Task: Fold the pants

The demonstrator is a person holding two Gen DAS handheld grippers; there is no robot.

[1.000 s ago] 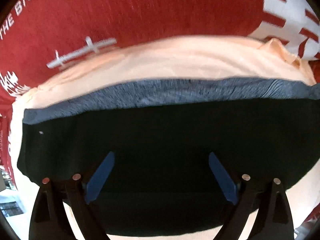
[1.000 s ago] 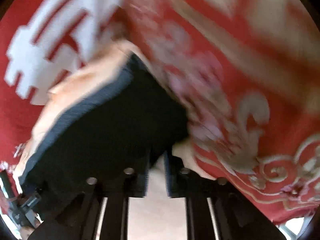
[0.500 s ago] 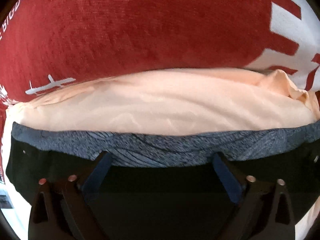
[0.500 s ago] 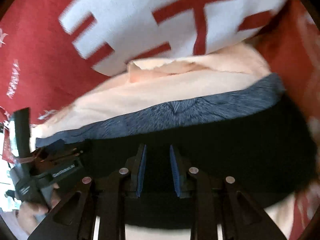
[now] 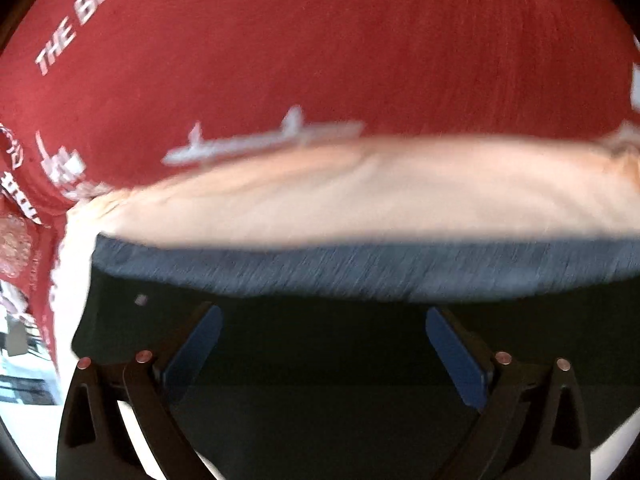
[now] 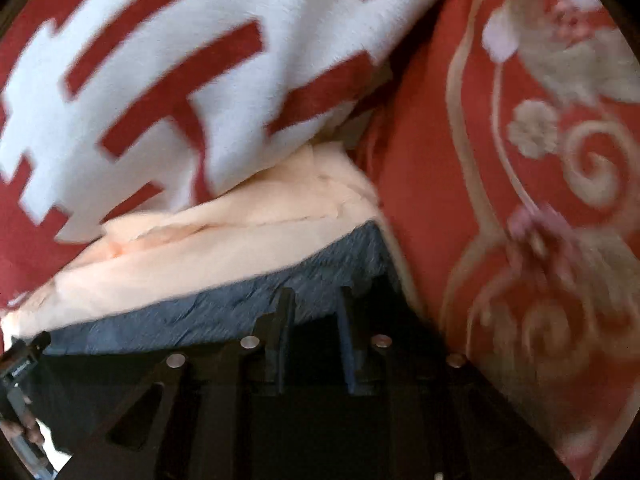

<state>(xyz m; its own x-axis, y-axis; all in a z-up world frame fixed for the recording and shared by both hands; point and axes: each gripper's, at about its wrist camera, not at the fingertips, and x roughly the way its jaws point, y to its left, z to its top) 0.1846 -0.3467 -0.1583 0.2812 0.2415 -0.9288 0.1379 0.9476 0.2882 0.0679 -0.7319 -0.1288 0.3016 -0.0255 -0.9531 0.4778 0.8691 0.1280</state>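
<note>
A red bedspread [image 5: 320, 60] printed with white lettering covers the surface; beside it, red floral-patterned fabric [image 6: 540, 200].

Bright daylight, motion blur, fisheye warping

A red cloth [image 5: 320, 52] with white lettering and a big white blocky pattern [image 6: 192, 68] covers what looks like a bed. A peach garment [image 5: 360, 196] lies straight on it. Beside this lies a red spread [image 6: 540, 160] with pale floral scrolls, its edges too blurred to trace.
</note>
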